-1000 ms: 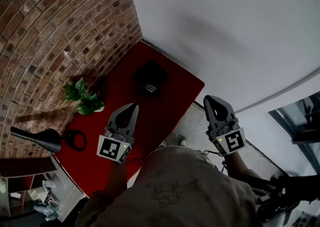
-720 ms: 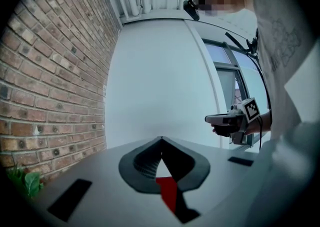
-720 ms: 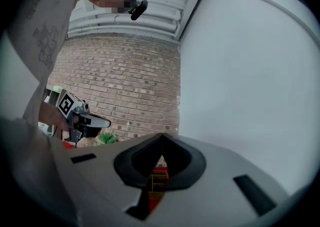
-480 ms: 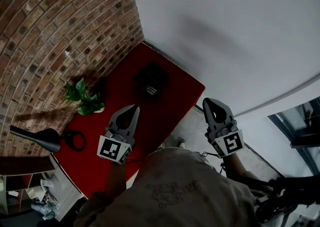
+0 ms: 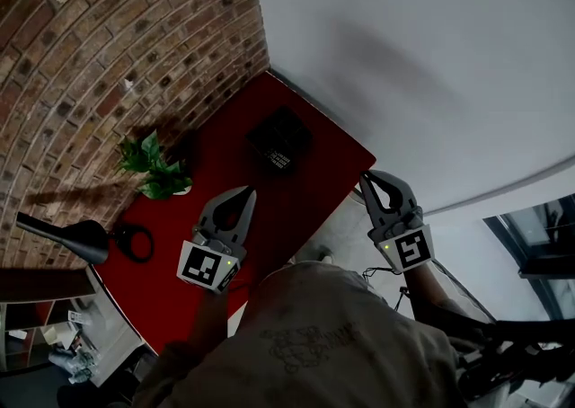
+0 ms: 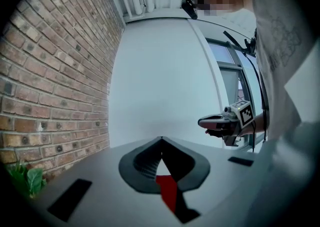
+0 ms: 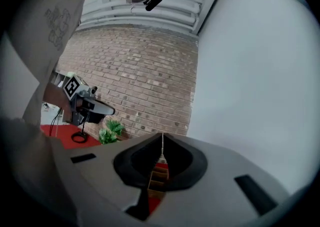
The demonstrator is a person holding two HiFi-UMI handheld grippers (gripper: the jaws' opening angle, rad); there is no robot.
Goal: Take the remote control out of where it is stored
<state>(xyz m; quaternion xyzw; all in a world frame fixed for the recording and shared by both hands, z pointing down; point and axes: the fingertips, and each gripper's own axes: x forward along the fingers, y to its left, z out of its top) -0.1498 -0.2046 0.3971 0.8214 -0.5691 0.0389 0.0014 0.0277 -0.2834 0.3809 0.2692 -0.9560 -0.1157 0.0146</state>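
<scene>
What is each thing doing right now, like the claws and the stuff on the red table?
Left claw: shut, empty, above the red table.
Right claw: shut, empty, near the table's corner.
Black box: lying flat on the table, untouched.
Plant: upright beside the brick wall.

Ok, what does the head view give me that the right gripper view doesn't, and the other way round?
Only the head view shows the black box lying on the red tabletop, and the right tool seen from outside. Only the right gripper view shows that tool's jaws shut together with nothing gripped, plus the slatted ceiling. Both show the left tool, the plant, the brick wall and the white wall.
</scene>
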